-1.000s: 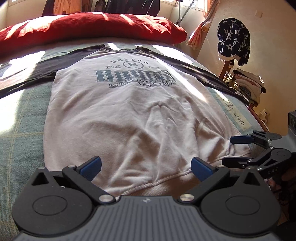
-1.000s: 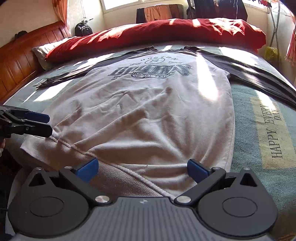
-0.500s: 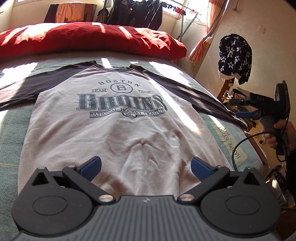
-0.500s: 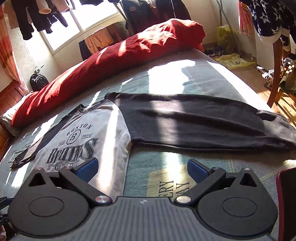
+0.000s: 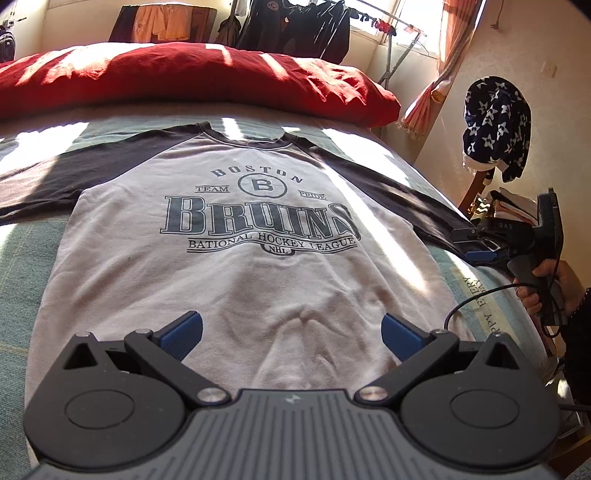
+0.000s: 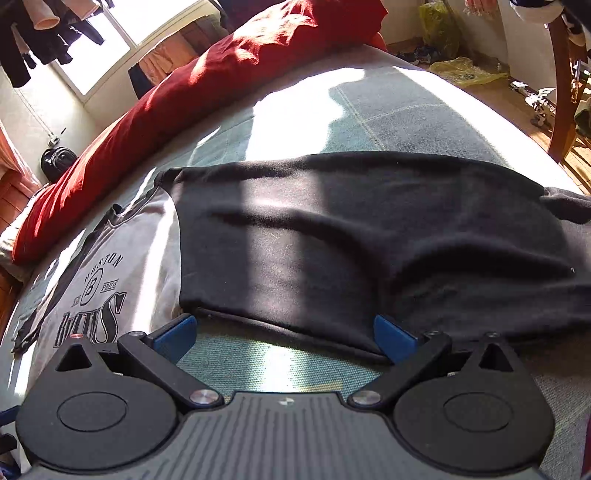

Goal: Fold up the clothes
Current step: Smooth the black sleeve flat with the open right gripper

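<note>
Raglan shirt [image 5: 236,266]: grey body, dark sleeves, printed "BOSTON BRUINS NATIONAL HOCKEY LEAGUE". Lies flat and face up on the bed [image 5: 22,280], collar toward the far end, hem toward the near edge. Both sleeves spread outward; not yet folded.

Right sleeve [image 6: 369,251]: dark, stretched across the green bedcover toward the right edge of the bed, with soft wrinkles and bands of sunlight. Its lower seam runs just in front of the right gripper.

Left gripper [image 5: 291,332]: released, jaws wide apart, nothing between the blue pads [image 5: 183,332]. Hovers over the near hem area of the grey body, centred on the shirt.

Right gripper [image 6: 284,338]: released, jaws wide apart, empty. Sits low at the sleeve's lower edge; the right pad [image 6: 391,338] overlaps the dark fabric in view, contact cannot be told. In the left wrist view it appears at the right edge of the bed by the sleeve end, held by a hand [image 5: 554,284] with a black cable trailing from it.

Red pillow [image 5: 184,77]: long, across the far end of the bed, beyond the collar.

Star-print garment [image 5: 495,122]: dark with white stars, draped over a chair at far right, beside the bed.

Hanging clothes [image 5: 295,29]: dark items on a rack by the far window.
</note>
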The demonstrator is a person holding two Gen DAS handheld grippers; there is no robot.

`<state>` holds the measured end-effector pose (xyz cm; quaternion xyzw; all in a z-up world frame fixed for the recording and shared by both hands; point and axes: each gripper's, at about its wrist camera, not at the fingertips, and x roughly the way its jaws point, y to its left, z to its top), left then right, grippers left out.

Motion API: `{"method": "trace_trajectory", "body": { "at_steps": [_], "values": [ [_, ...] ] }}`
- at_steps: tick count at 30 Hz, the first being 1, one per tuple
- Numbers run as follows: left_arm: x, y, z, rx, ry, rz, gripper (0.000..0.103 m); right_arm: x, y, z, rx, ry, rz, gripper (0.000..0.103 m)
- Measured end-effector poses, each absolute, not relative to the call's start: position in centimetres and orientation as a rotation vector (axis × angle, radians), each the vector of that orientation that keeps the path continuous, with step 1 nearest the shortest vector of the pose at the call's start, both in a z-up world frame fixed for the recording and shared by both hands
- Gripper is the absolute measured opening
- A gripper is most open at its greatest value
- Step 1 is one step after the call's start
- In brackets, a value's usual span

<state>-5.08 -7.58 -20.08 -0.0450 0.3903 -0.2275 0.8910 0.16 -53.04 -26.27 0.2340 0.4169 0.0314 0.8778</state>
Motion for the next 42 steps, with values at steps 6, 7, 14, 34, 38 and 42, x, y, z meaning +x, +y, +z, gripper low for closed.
{"method": "trace_trajectory", "body": {
  "at_steps": [6,7,14,34,38,42],
  "values": [
    [-4.8,-8.3,-19.9,-0.079,0.805,-0.459,0.102,2.4,-52.5,-23.4,0.505,0.825,0.115,0.103],
    [-4.9,-8.3,-19.7,-0.082,0.798,-0.464,0.102,3.4,-52.4,-23.2,0.519,0.805,0.132,0.103],
    [-5.4,-7.0,-19.4,-0.103,0.783,-0.458,0.102,4.3,-50.3,-26.2,0.550,0.876,0.138,0.103],
    [-5.5,-7.3,-19.0,-0.078,0.762,-0.442,0.102,0.8,-55.9,-23.7,0.553,0.893,0.045,0.103],
    [-6.0,-7.4,-18.7,-0.062,0.753,-0.453,0.102,2.0,-59.1,-25.6,0.611,0.901,-0.062,0.103],
    [-5.8,-7.3,-18.9,-0.059,0.764,-0.441,0.102,-0.5,-60.0,-26.7,0.667,0.877,-0.049,0.103]
  ]
}}
